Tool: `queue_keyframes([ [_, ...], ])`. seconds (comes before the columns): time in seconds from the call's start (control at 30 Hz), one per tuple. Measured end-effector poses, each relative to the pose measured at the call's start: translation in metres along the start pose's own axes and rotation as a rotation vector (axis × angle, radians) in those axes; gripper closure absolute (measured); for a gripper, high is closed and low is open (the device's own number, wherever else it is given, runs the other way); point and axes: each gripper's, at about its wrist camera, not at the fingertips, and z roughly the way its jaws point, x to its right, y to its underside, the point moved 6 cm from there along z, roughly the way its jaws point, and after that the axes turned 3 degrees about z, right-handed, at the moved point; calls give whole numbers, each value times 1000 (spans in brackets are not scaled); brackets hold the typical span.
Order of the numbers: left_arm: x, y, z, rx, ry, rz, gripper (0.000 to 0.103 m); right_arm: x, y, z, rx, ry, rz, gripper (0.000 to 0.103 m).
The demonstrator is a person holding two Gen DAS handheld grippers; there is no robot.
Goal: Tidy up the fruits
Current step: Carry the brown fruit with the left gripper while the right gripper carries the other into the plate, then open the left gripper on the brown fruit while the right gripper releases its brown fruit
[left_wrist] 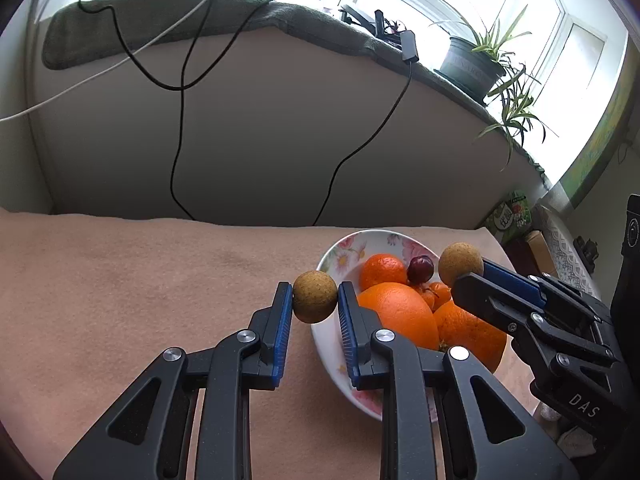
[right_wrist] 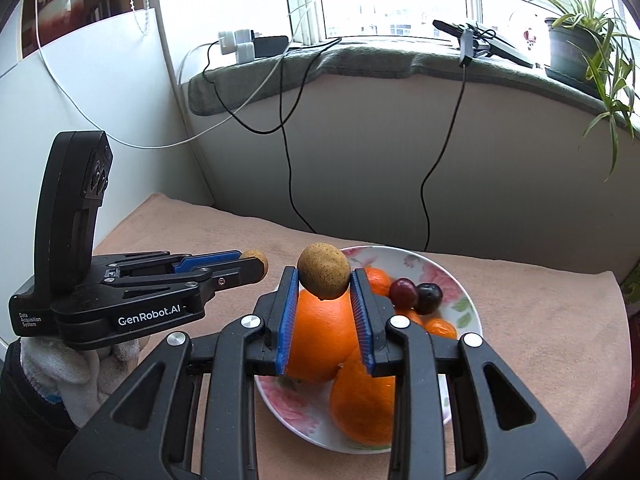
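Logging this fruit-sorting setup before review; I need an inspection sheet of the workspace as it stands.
Surface: tan cloth covers it.
Job's things: floral bowl holds oranges, tangerines, two dark plums.
Clutter: nothing seen.
Grippers: left tongs shut on brown fruit beside the bowl; right tongs shut on another brown fruit above it.
Cables: black cables hang from the sill.
Surroundings: window, potted plant.

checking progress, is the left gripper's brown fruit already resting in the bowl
No: the left gripper holds its brown fruit in the air beside the bowl, outside its rim.
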Motion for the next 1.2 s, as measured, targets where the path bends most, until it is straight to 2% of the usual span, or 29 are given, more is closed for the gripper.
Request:
queue_keyframes([
  [0.53, 28, -21, 28, -3, 45, 26, 79, 21, 3, 2, -16, 23, 24, 74],
  [0.6, 30, -20, 27, -3, 37, 37, 74, 23, 3, 0, -11, 28, 25, 60],
  [0.63, 29, -20, 26, -2, 33, 37, 74, 23, 3, -1, -4, 29, 26, 45],
  [0.67, 29, -20, 25, -1, 31, 36, 74, 23, 3, -3, 2, 29, 26, 41],
  [1.0, 31, -15, 6, 22, 0, 61, 74, 20, 9, -18, 17, 26, 36, 41],
  [1.03, 32, -14, 3, 26, -2, 64, 73, 19, 9, -20, 21, 27, 38, 41],
  [1.1, 34, -14, -4, 37, -6, 70, 64, 18, 10, -26, 29, 20, 43, 41],
  [1.2, 37, -12, -14, 54, -11, 75, 62, 16, 11, -34, 41, 16, 51, 41],
])
